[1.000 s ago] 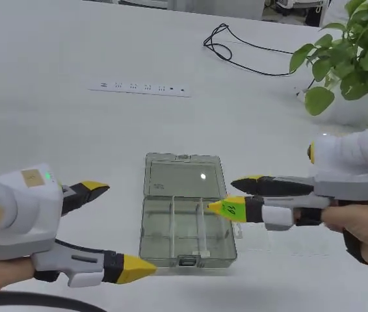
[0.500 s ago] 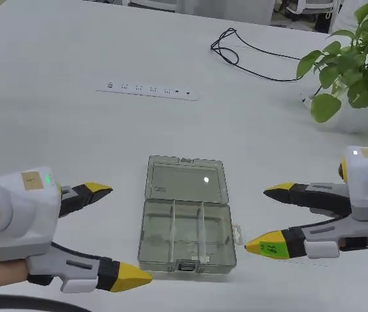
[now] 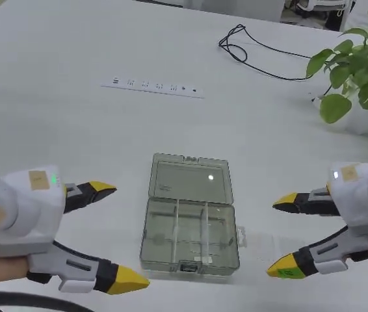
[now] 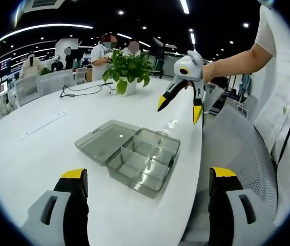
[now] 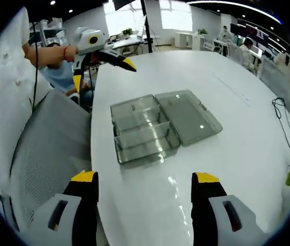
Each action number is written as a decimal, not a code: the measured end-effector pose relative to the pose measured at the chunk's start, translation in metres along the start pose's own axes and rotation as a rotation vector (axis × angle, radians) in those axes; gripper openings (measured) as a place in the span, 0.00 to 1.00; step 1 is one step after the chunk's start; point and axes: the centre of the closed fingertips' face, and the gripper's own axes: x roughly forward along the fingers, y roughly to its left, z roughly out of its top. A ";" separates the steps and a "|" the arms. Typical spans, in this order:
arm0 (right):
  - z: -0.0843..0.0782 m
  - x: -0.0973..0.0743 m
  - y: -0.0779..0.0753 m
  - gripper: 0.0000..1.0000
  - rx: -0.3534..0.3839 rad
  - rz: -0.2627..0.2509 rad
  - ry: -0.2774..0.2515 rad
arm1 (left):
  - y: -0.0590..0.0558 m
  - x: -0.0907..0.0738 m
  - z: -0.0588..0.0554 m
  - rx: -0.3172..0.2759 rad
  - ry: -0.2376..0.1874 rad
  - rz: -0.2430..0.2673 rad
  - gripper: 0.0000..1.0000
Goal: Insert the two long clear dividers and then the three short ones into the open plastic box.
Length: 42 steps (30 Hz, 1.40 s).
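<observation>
The open clear-grey plastic box lies at the table's near middle, its lid flat behind it. Two long clear dividers stand upright in the base, front to back. Faint clear flat pieces lie on the table just right of the box. My left gripper hovers left of the box, open and holding nothing. My right gripper hovers right of it, also open with nothing between its jaws. The left gripper view has the box ahead of its open jaws; the right gripper view has the box likewise.
A white power strip lies further back. A black cable loops at the far right beside a potted plant. The table's edge runs close behind the box, with a grey chair there. People stand in the background.
My right gripper has drawn back to the right, from over the box's right edge to well clear of it, staying open. The left gripper has barely moved.
</observation>
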 end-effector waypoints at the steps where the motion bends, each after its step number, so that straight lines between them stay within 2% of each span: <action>1: -0.007 0.005 -0.003 0.71 -0.025 -0.001 0.028 | 0.000 0.000 -0.001 -0.002 0.001 0.001 1.00; 7: -0.025 0.027 -0.015 0.60 -0.109 -0.001 0.126 | 0.000 0.002 -0.005 -0.011 0.005 -0.004 1.00; 9: -0.034 0.033 -0.022 0.57 -0.144 -0.008 0.181 | 0.001 0.002 -0.005 -0.014 0.006 -0.003 1.00; 16: -0.050 0.045 -0.026 0.49 -0.215 0.015 0.269 | 0.003 0.004 -0.004 -0.021 -0.001 -0.006 1.00; 27: -0.064 0.051 -0.028 0.44 -0.217 0.017 0.321 | 0.002 0.007 -0.004 -0.027 -0.007 -0.014 1.00; 35: -0.061 0.052 -0.028 0.39 -0.230 0.009 0.317 | 0.002 0.006 -0.004 -0.029 -0.009 -0.013 1.00; 38: -0.059 0.053 -0.027 0.33 -0.237 0.009 0.316 | 0.002 0.006 -0.004 -0.030 -0.007 -0.013 1.00; 42: -0.059 0.053 -0.028 0.33 -0.233 0.009 0.318 | 0.001 0.006 -0.004 -0.029 -0.011 -0.015 1.00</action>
